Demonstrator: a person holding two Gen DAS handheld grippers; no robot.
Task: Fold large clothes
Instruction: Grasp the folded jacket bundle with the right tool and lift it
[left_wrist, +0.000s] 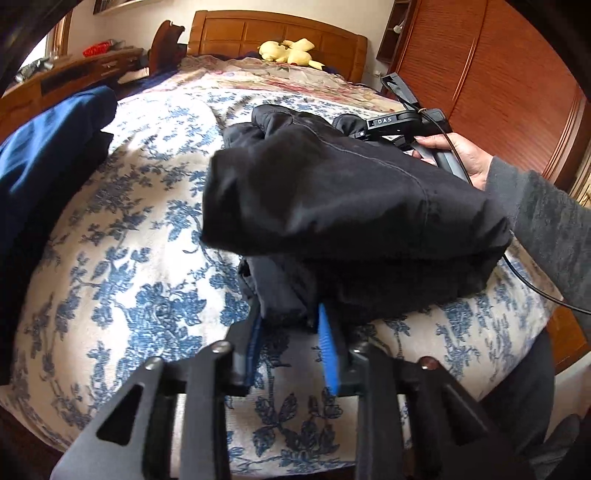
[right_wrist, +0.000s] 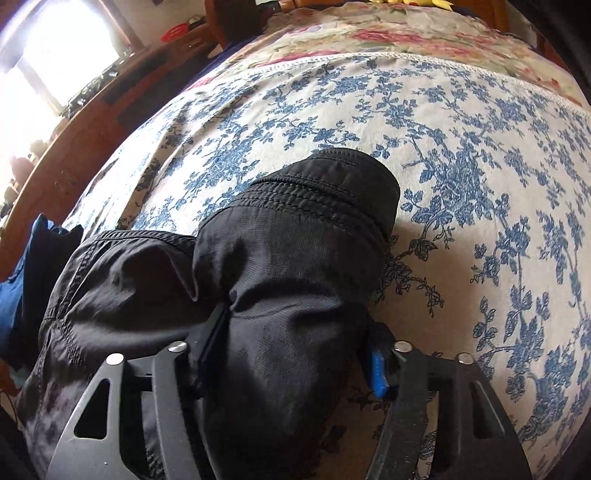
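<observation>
Black garment (left_wrist: 332, 192) clamped by both grippers' fingers over blue-floral bedspread (left_wrist: 129, 240); wooden headboard (left_wrist: 277, 37) behind.

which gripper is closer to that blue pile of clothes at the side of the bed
Left. The left gripper holds the black garment nearer the blue pile; the right gripper sits on the garment's far side.

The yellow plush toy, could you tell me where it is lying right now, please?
In the left wrist view the yellow plush toy lies at the far end of the bed, against the wooden headboard, beyond the black garment.
</observation>
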